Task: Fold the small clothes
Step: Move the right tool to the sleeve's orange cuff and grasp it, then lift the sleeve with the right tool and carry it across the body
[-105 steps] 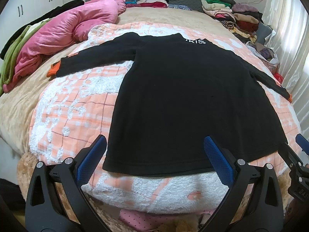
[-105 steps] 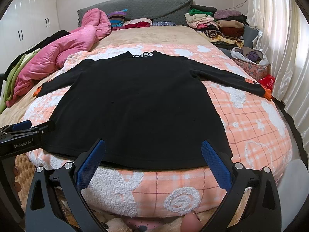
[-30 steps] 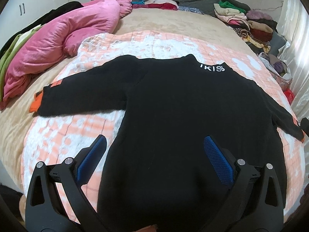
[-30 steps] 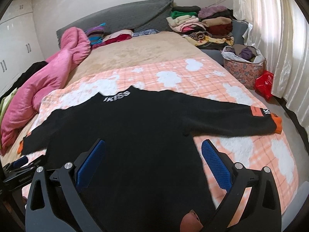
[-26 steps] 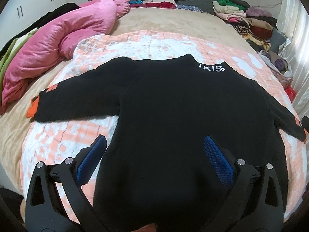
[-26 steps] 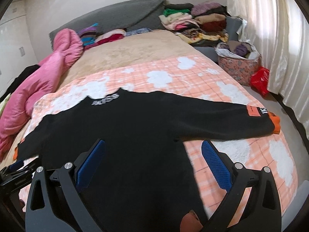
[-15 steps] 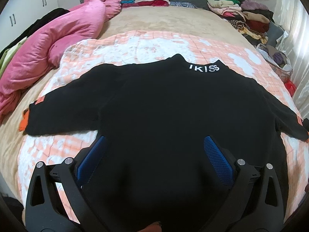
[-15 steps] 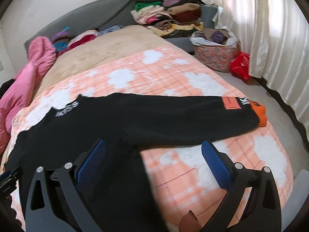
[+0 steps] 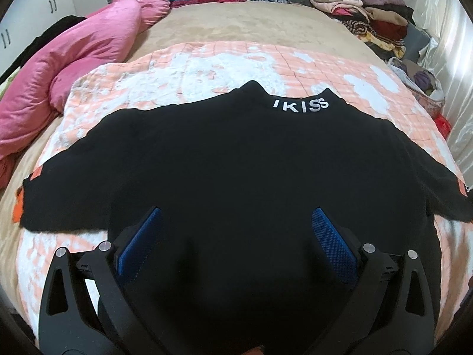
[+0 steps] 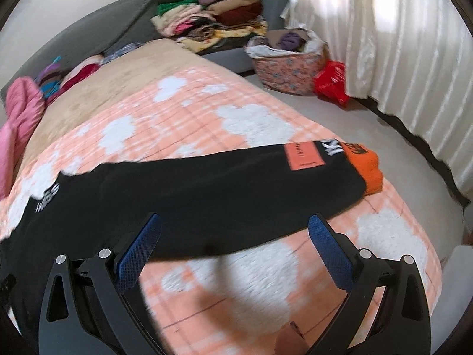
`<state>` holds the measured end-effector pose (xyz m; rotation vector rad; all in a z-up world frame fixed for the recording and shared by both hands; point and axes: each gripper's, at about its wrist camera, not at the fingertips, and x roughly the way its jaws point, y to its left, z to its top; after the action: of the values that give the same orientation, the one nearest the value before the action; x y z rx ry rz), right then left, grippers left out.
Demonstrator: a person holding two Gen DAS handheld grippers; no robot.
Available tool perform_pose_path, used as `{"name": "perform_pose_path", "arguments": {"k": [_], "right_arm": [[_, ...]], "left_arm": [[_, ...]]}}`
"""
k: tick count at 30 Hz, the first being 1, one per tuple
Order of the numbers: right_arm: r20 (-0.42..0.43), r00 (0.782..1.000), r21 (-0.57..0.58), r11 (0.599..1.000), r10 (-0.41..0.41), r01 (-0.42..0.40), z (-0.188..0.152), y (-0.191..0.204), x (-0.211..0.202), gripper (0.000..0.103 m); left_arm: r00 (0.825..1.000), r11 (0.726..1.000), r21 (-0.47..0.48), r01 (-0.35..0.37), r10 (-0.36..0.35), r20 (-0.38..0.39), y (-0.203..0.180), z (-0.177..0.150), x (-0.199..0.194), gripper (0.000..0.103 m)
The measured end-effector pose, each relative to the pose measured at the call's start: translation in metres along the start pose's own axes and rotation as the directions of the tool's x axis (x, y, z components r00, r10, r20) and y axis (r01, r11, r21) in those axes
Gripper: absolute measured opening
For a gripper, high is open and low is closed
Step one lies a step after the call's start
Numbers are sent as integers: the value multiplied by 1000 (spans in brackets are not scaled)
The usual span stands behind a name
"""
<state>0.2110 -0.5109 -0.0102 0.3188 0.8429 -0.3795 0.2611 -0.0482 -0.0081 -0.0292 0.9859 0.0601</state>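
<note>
While the black long-sleeved fleece top (image 9: 236,159) lies spread flat, back up, on the peach-and-white checked fleece blanket (image 9: 189,68) covering the bed, the left gripper (image 9: 235,238) hovers over the middle of its body, blue-padded jaws spread wide and holding nothing. White lettering (image 9: 300,106) shows at the collar. The right gripper (image 10: 233,241) hangs over the outstretched right sleeve (image 10: 236,183), jaws just as wide apart and empty, the sleeve's lower edge between the pads. That sleeve ends in an orange cuff (image 10: 365,167) near the blanket's edge. A crumpled pink quilt (image 9: 74,68) sits far left; folded clothes (image 10: 212,17) are stacked beyond.
</note>
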Motion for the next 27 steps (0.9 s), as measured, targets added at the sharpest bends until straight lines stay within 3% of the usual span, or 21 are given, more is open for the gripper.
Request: {"name": "perform_pose_path", "arguments": {"k": [10, 14, 19, 23, 24, 27], "right_arm": [[-79, 995, 260, 962, -58, 77, 17, -79, 39, 99], [-125, 991, 324, 942, -51, 90, 18, -105, 58, 99], [-113, 993, 344, 936, -32, 69, 23, -118, 74, 98], [-83, 996, 350, 935, -29, 56, 31, -124, 79, 63], [-71, 997, 355, 934, -15, 39, 34, -126, 79, 47], [-1, 997, 365, 928, 79, -73, 40, -129, 64, 13]], "left_arm": [[1000, 1000, -14, -17, 18, 12, 1, 15, 11, 95], [1000, 999, -28, -26, 26, 7, 9, 17, 15, 95], [999, 998, -48, -40, 41, 6, 22, 21, 20, 95], [999, 996, -79, -40, 40, -2, 35, 28, 24, 95], [999, 996, -88, -33, 33, -4, 38, 30, 24, 95], [1000, 995, -98, -22, 22, 1, 43, 30, 18, 95]]}}
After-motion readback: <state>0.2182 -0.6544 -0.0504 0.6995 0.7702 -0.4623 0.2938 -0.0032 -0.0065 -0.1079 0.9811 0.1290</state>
